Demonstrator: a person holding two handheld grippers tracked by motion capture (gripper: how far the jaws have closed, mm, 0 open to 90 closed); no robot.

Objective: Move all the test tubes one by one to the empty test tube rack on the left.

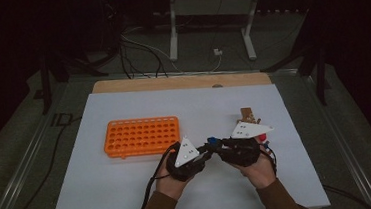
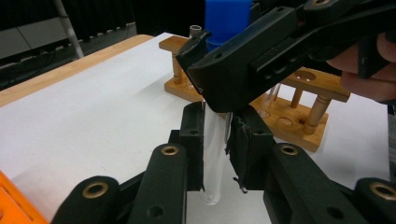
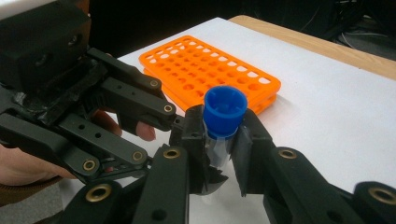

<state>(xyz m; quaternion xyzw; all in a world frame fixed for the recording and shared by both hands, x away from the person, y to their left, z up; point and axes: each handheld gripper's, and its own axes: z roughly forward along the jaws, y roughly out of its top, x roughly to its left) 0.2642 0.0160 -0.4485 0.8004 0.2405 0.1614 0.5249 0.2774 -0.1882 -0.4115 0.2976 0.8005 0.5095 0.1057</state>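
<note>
Our left gripper (image 2: 215,140) clamps the clear test tube (image 2: 213,154) low on its body, while the right gripper (image 3: 219,140) grips just under the blue cap (image 3: 225,109), above the white table (image 1: 130,189). We'd probably twist the cap off gently, keeping the tube upright.

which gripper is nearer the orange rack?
Left. The left gripper sits just off the orange rack at its near right corner; the right gripper is farther right, beyond it.
</note>
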